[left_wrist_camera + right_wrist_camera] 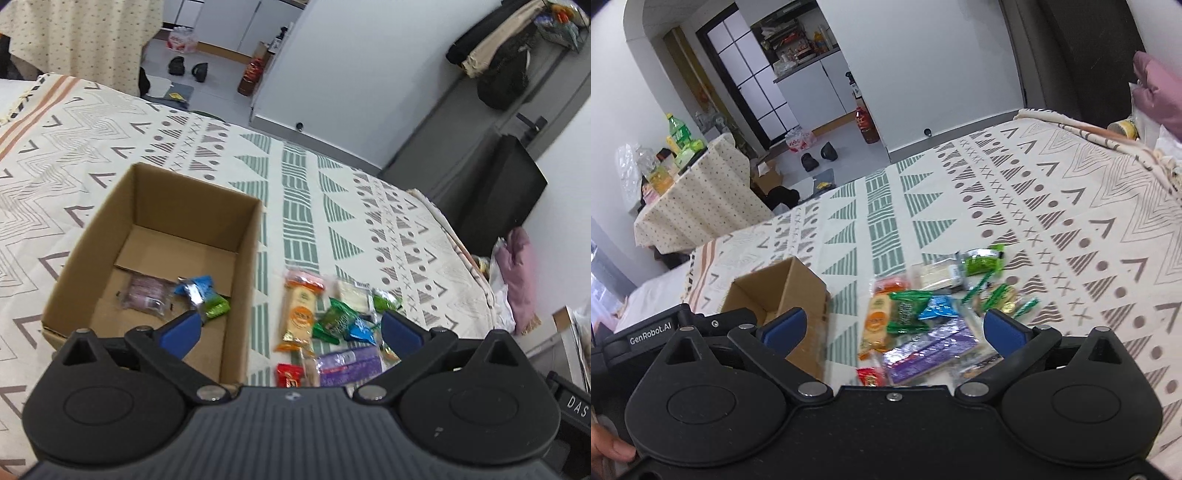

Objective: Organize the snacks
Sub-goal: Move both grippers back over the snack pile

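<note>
An open cardboard box (243,236) stands on the patterned cloth; inside lie a pink-wrapped snack (146,293) and a blue-and-green packet (205,295). To its right lies a pile of snacks: an orange biscuit pack (300,314), a green packet (334,319), a purple pack (349,363) and a small red one (290,374). My left gripper (291,326) hovers open above the box's right wall and the pile, holding nothing. In the right wrist view the same box (798,291) and pile, with its purple pack (931,350), lie ahead of my open, empty right gripper (894,325).
The cloth (110,140) covers a wide bed-like surface whose right edge (461,251) drops toward a black case and pink fabric. A small table with bottles (679,147) stands far left in the right wrist view. The other gripper's body (665,332) sits beside the box.
</note>
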{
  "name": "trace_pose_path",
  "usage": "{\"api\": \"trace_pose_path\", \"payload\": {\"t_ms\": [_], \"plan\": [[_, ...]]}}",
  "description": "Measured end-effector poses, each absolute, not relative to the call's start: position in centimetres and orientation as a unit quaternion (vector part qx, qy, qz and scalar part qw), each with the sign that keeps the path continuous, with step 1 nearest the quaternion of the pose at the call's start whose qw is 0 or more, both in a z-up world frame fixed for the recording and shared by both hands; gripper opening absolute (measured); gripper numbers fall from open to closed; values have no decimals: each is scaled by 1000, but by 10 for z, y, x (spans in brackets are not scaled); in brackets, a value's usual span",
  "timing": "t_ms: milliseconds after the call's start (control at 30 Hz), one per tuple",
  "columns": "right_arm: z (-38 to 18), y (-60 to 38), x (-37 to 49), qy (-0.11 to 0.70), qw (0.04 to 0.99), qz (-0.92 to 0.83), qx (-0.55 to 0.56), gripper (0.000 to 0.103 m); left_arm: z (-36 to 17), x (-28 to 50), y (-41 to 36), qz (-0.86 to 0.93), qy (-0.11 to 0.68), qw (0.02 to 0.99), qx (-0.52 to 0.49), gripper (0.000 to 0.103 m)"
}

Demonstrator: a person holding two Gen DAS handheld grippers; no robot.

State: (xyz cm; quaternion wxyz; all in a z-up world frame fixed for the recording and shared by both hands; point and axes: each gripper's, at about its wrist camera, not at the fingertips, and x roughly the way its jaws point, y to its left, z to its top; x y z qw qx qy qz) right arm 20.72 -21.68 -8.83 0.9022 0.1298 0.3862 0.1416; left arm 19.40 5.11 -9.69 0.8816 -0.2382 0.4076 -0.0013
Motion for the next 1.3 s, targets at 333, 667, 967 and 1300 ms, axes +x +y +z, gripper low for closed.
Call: {"api": "trace_pose_path", "payload": {"t_ms": [333,667,967,1300], "plan": [[-90,-242,212,394,904,135,101,103,-96,195,17,-17,420,885,-200,103],[-124,-269,220,412,887,136,158,103,-121,197,-14,-23,446,878,-174,102],[-156,-282,229,444,861,108,223,99,-150,201,-36,-25,463,873,-152,95],[-197,-277,248,506,812,114,267,65,-185,214,-44,-5,497,855,-148,63]]}}
